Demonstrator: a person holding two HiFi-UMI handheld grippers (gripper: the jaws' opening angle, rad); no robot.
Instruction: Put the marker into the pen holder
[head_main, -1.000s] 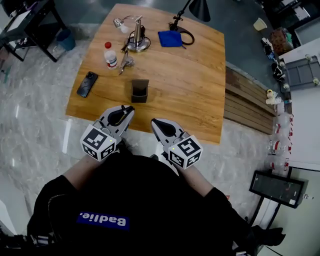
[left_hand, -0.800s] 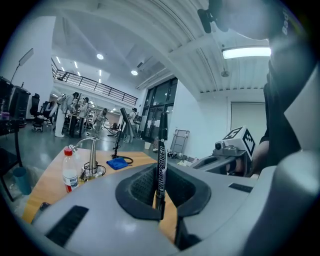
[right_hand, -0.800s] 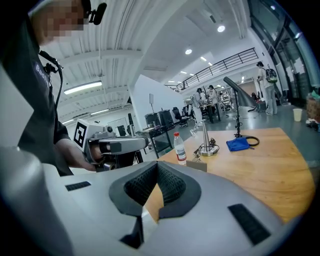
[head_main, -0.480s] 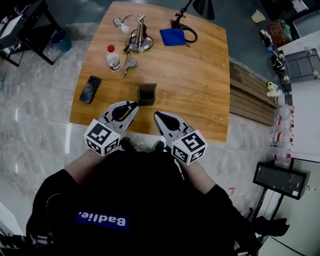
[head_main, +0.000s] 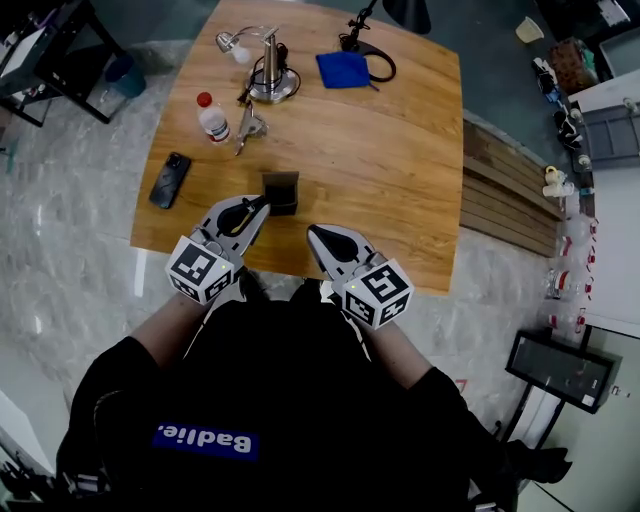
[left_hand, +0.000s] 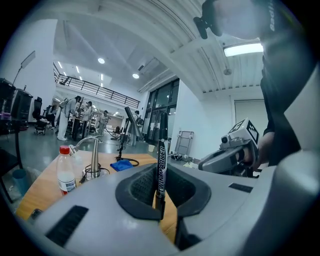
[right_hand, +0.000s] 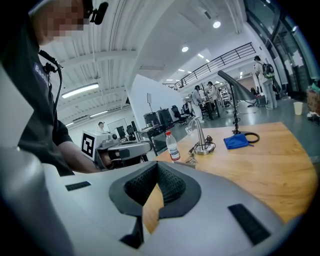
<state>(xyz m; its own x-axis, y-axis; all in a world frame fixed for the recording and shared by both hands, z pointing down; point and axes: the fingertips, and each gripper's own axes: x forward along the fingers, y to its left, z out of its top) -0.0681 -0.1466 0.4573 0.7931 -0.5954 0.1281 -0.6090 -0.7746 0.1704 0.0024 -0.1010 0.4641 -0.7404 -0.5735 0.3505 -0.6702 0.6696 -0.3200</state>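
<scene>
The dark square pen holder (head_main: 281, 192) stands on the wooden table (head_main: 380, 150), near its front edge. My left gripper (head_main: 258, 207) is shut on a black marker (left_hand: 161, 172) that stands upright between its jaws, with white lettering along its barrel. In the head view the jaw tips sit just left of the holder's near side. My right gripper (head_main: 316, 237) hovers shut over the table's front edge, to the right of the holder, with nothing in it. The left gripper view does not show the holder.
A black phone (head_main: 170, 180) lies at the table's left edge. Behind the holder are a plastic bottle (head_main: 211, 118), a metal stand (head_main: 268, 75) with cables, and a blue cloth (head_main: 342, 70). Wooden steps (head_main: 505, 200) lie to the right.
My left gripper has moved forward with the marker, and its tips now lie close beside the pen holder. The right gripper has hardly moved.
</scene>
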